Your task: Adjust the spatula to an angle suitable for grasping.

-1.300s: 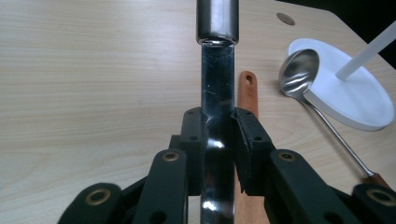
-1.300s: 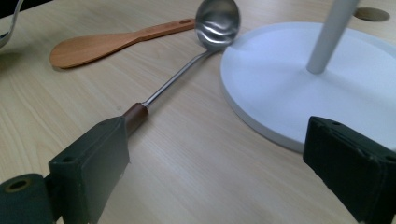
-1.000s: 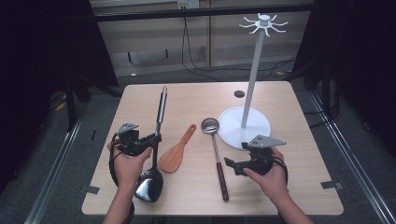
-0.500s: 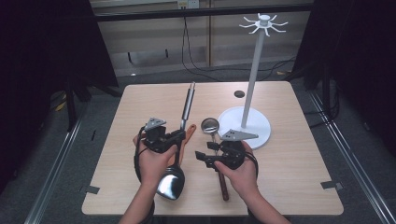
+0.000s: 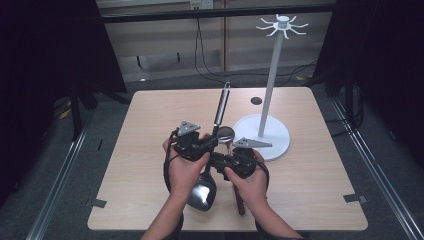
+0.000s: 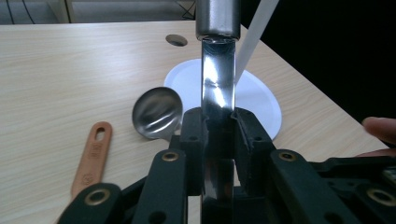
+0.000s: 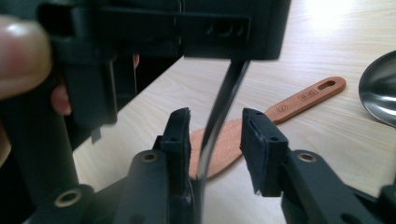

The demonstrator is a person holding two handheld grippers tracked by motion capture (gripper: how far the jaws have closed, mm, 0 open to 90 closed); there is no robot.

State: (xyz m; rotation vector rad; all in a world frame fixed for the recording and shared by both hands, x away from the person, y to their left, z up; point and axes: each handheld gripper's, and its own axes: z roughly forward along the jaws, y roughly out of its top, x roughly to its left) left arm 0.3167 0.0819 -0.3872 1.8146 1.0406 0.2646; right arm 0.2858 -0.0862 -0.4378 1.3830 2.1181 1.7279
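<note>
Gripping ladle (image 5: 206, 192) stem: left tool (image 6: 218, 135) clamped | right tool (image 7: 215, 140) agape around stem, hands adjoining

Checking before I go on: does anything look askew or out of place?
Nothing looks damaged or spilled. The left gripper is shut on the steel ladle, lifted above the table; the right gripper is open around its shaft. Wooden spatula and spoon lie flat.
</note>
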